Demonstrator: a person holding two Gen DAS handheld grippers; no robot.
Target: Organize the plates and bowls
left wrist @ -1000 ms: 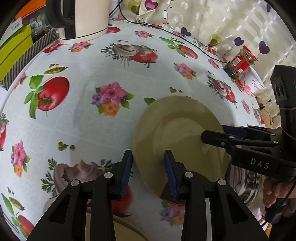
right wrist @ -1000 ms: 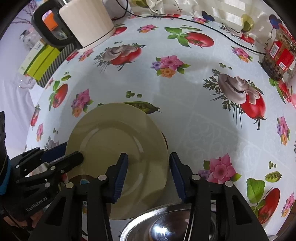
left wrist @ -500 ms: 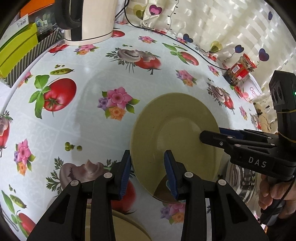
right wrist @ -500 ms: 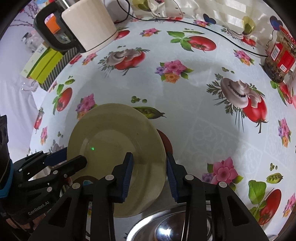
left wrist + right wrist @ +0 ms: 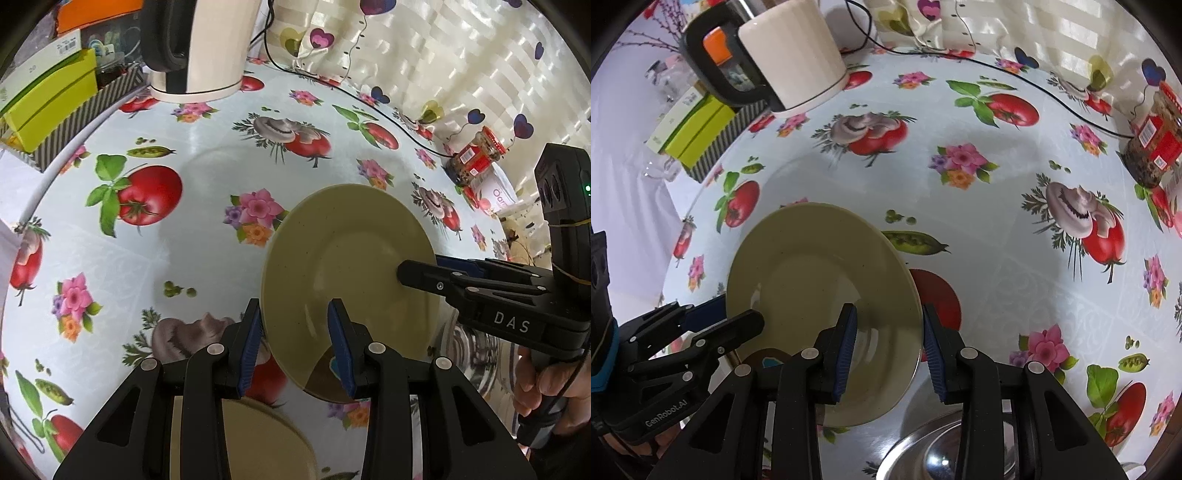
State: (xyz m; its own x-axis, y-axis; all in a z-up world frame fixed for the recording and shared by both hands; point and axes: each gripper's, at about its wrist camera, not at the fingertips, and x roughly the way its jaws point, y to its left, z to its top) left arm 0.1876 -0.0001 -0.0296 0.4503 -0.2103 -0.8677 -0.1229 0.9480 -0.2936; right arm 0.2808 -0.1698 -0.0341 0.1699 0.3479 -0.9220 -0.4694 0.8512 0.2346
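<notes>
Lifted since a second ago, the olive plate point(image 5: 347, 258) now tilts up off the surface point(image 5: 207, 206), its far rim higher than before and both claws carried up with it. It hangs between the two claws. The left claw point(image 5: 295, 332) straddles its near-left rim, one pad on each face, with a gap showing beside the plate, so I cannot tell whether it truly pinches. The right claw point(image 5: 888, 341) brackets the opposite rim in the same way, and its grip is equally unclear.

Judging by how things lie, the sorting is in its early part. This plate is in transit and not yet set on anything. A second plate point(image 5: 255, 439) lies flat just under the left claw and looks like the stack it should join. A steel bowl point(image 5: 945, 454) sits below the right claw, not yet grouped with anything.

Only the left view shows that second plate, plus the person's right hand point(image 5: 546, 387) on the handle. Only the right view shows the bowl's hollow clearly. It also shows the kettle point(image 5: 783, 59) far ahead in full, with the jar point(image 5: 1156, 140) off to the right.
</notes>
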